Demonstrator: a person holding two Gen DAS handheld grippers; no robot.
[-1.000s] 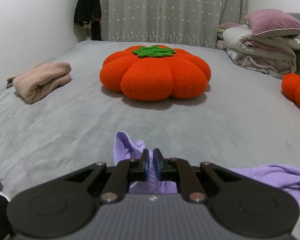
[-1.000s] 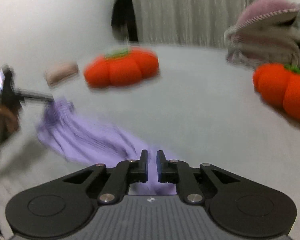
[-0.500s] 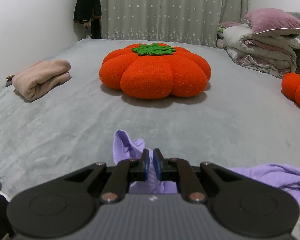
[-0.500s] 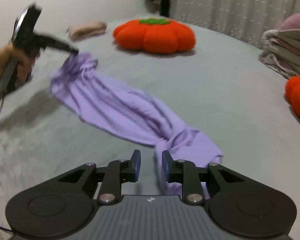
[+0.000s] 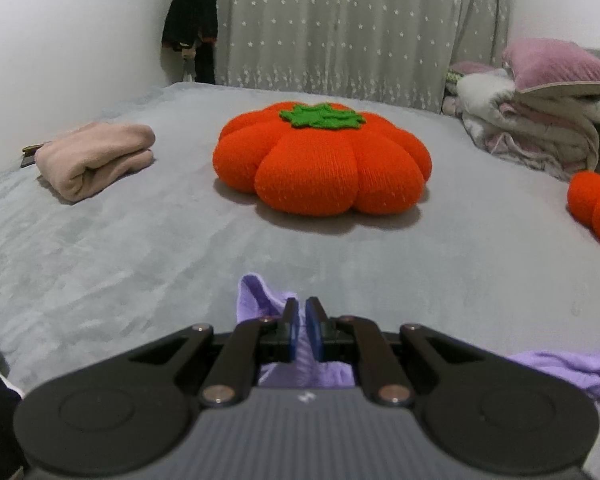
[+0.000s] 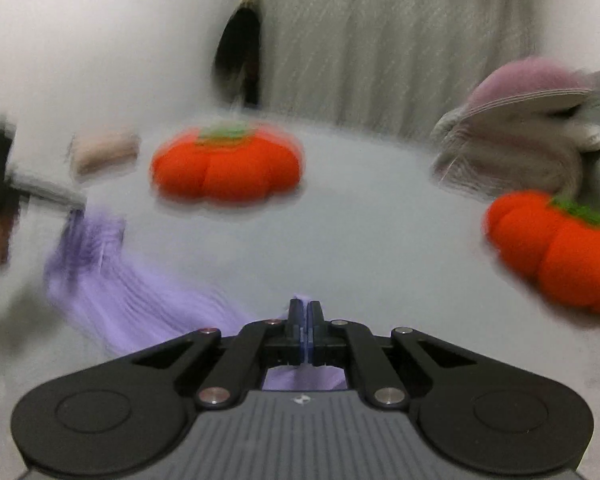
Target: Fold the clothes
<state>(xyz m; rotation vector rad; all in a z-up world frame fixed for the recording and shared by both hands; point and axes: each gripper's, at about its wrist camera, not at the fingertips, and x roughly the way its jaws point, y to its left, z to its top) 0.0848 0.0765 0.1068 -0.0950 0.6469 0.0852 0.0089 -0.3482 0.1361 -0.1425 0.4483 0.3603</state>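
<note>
- Gripping the lilac garment (image 6: 140, 300) at both ends is the step in hand: it lies on the grey bed (image 5: 480, 260), strung out low between the two grippers, not yet folded.
- The left gripper (image 5: 301, 326) is pinched tight on one end, with a peak of lilac cloth poking up past its blue pads and more bunched under the jaws.
- The right gripper (image 6: 304, 322) has just been closing; its jaws are now pressed together on the other end, a thin edge of cloth showing between the pads and more visible beneath them. This view is blurred, so how deep the bite is cannot be told.
- From the right wrist view the left gripper appears at the far left, in a person's hand, with the garment running from it toward the camera.
- By my judgement, the next move calls for lifting both ends together and drawing them apart, so the cloth hangs or lies flat before any fold.
- The nearer orange pumpkin cushion (image 5: 324, 160), the second one (image 6: 560, 256) and the folded pink garment (image 5: 96, 160) lie well apart from the work, leaving bare bed ahead for spreading.
</note>
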